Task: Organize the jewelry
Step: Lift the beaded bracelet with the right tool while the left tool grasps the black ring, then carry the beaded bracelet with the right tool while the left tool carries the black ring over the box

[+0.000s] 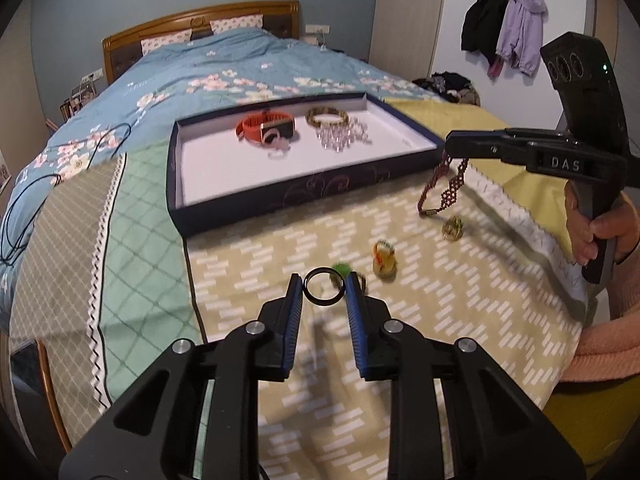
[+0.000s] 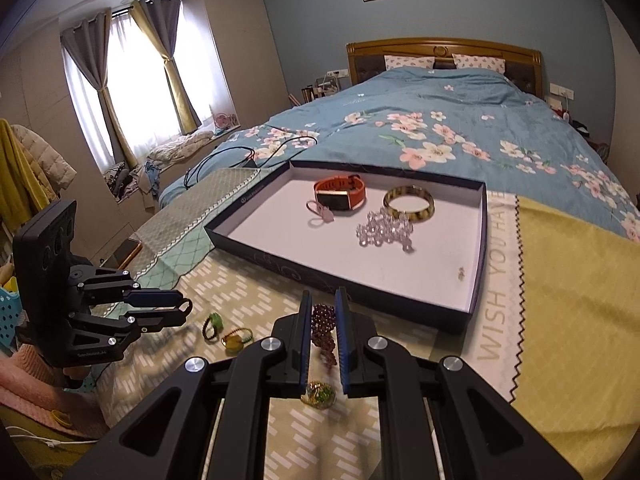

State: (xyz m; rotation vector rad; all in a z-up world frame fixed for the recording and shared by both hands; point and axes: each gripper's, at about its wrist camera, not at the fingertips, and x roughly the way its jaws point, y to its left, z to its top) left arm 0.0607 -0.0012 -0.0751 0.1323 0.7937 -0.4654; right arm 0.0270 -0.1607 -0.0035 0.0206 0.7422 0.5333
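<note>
My left gripper (image 1: 325,287) is pinched on a black ring (image 1: 324,287), the pads pressing its rim from either side so the hoop stands up clear of the cloth; I judge that grip suits carrying it without it rolling off. My right gripper (image 2: 324,300) is nearly closed on a dark red beaded bracelet (image 2: 323,322), which hangs slack from the tips, its lower end trailing just above the patterned cloth (image 1: 400,320). Near below and between my tools lie the loose pieces not yet sorted: a green ring (image 1: 340,269), a yellow ring (image 1: 385,260) and a gold ring (image 1: 453,228), all apart from one another, so lifting away should snag nothing. Beyond them sits the shallow tray (image 1: 280,200), its near wall low but raised, which I must clear before lowering. Inside, the orange watch (image 1: 266,128), the amber bangle (image 1: 327,117) and the clear beads (image 1: 340,136) crowd the far half, a pink ring (image 2: 320,210) beside the watch; the near floor is bare, with room for both.
</note>
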